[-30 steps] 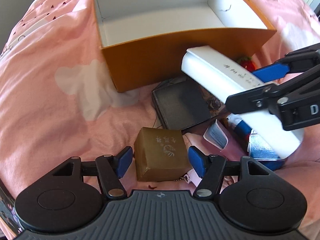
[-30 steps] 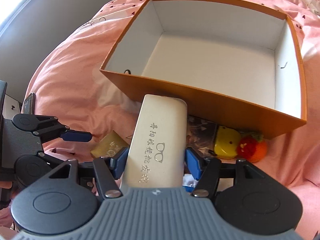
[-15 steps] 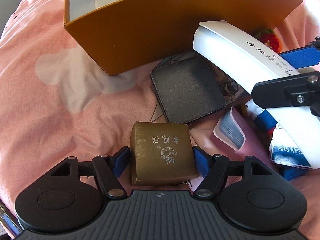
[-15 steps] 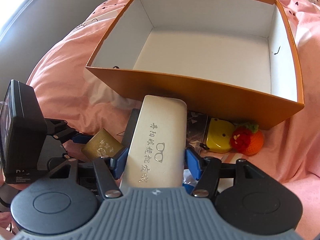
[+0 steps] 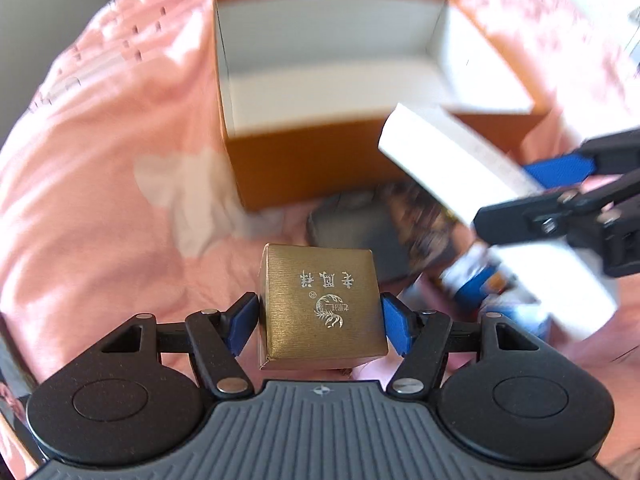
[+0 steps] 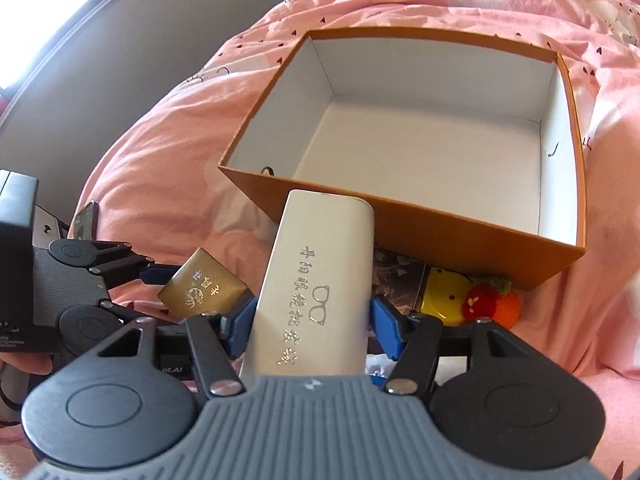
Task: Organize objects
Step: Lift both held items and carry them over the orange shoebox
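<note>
My left gripper [image 5: 318, 322] is shut on a small gold box [image 5: 320, 306] with silver characters, held above the pink bedding. It also shows in the right wrist view [image 6: 202, 284]. My right gripper [image 6: 310, 326] is shut on a long white glasses case [image 6: 316, 296], raised just in front of the near wall of the orange box [image 6: 460, 228]. The case shows in the left wrist view [image 5: 460, 168] at right. The orange box [image 5: 312, 168] is open, white inside, with nothing in it.
On the pink bedding [image 5: 100, 184] below the box lie a dark flat pad [image 5: 352, 224], a yellow item [image 6: 444, 294], a knitted strawberry [image 6: 492, 304] and blue-and-white packets [image 5: 492, 292]. A grey wall [image 6: 100, 80] stands at left.
My left gripper has closed on the gold box and lifted it off the bedding. The right gripper with the glasses case has risen a little; the orange box looks farther away.
</note>
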`<state>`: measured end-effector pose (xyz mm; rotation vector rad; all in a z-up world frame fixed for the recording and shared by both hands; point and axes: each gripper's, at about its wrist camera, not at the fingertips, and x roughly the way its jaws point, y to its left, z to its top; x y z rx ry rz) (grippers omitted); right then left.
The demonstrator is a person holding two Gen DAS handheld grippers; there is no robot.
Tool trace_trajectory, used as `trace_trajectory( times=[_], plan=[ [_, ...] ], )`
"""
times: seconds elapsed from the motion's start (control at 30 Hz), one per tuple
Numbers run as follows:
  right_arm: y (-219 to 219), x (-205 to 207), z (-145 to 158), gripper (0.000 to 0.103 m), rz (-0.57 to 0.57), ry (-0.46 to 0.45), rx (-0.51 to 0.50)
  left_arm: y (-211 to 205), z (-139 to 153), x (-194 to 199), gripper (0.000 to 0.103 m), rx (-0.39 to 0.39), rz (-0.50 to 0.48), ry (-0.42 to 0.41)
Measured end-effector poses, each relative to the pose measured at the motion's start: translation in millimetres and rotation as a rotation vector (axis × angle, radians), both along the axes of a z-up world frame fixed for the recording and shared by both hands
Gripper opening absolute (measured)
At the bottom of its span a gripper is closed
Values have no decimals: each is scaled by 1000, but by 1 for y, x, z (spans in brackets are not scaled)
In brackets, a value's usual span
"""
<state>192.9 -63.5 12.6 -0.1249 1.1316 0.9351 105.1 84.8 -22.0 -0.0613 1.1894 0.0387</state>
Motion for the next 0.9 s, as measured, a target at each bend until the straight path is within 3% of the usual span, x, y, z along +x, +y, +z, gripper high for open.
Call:
trace_trajectory(
  times=[0.3,0.5,0.63,0.9],
  plan=[
    [-8,8,58,63,-45,-132,98,2,68,28,75,-38,-1,-242],
    [-5,41,73,63,-122,-169,123,9,75,70,75,-71,25,-321],
    [0,73,70,63,-196,-181,110,14,59,102,75,-95,65,-285],
    [25,132,28,63,-302,-134,35,9,-6,144,76,-56,58,-79]
  ],
)
